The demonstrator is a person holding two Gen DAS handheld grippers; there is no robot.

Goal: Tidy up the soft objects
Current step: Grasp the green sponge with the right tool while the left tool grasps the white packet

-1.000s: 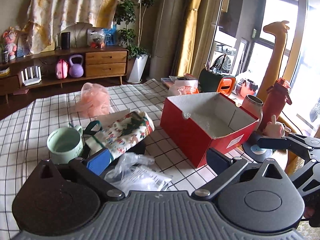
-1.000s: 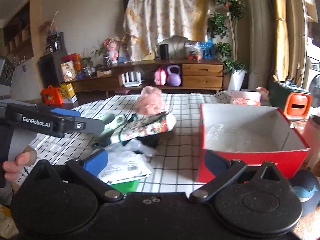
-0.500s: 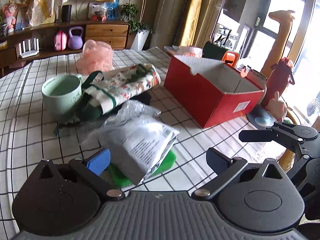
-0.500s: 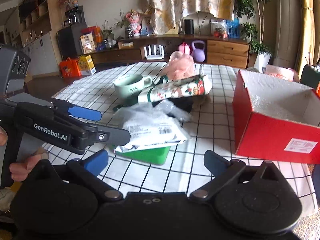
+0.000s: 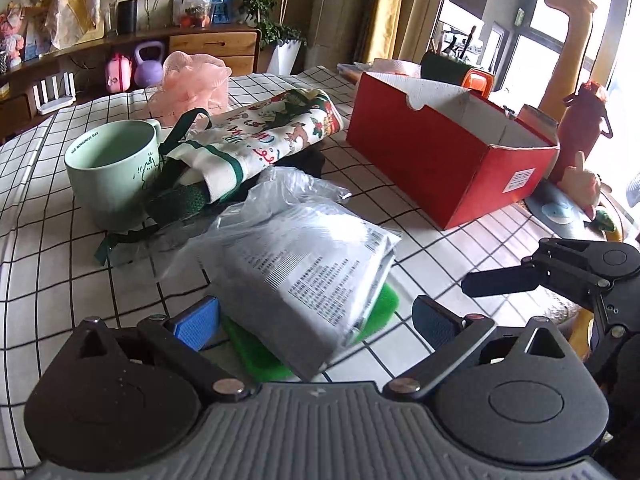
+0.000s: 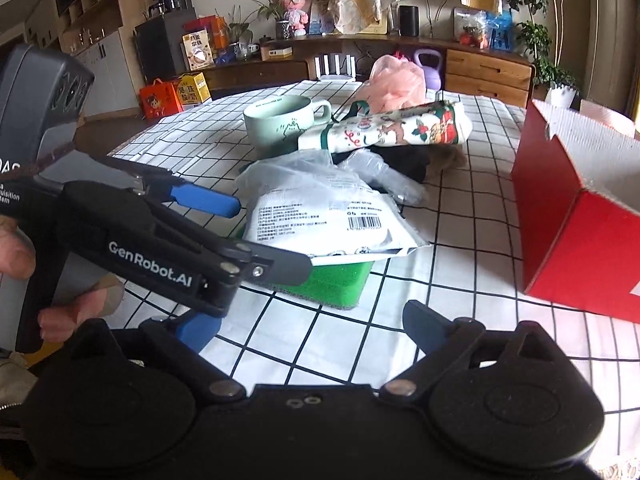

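Observation:
A white plastic-wrapped packet (image 5: 312, 256) (image 6: 320, 216) lies on a green sponge (image 5: 260, 354) (image 6: 336, 284) on the checked tablecloth. My left gripper (image 5: 316, 322) (image 6: 272, 240) is open and low, its blue pads on either side of the near end of the packet and sponge. Behind them lies a rolled Christmas-print cloth bag (image 5: 272, 136) (image 6: 392, 128) with green straps, and a pink mesh bath puff (image 5: 192, 80) (image 6: 396, 80). My right gripper (image 6: 312, 330) is open over bare cloth just in front of the sponge. An open red box (image 5: 432, 156) (image 6: 580, 248) stands to the right.
A mint-green mug (image 5: 116, 168) (image 6: 280, 120) stands left of the cloth bag. Something black (image 6: 400, 164) lies under the bag. A red bottle (image 5: 580, 136) and small figures stand beyond the box at the table's edge. A hand (image 6: 16, 252) holds the left gripper.
Both grippers have dropped lower and come closer to the packet and sponge. The left gripper's open fingers now flank the near end of the packet. Nothing has been taken hold of.

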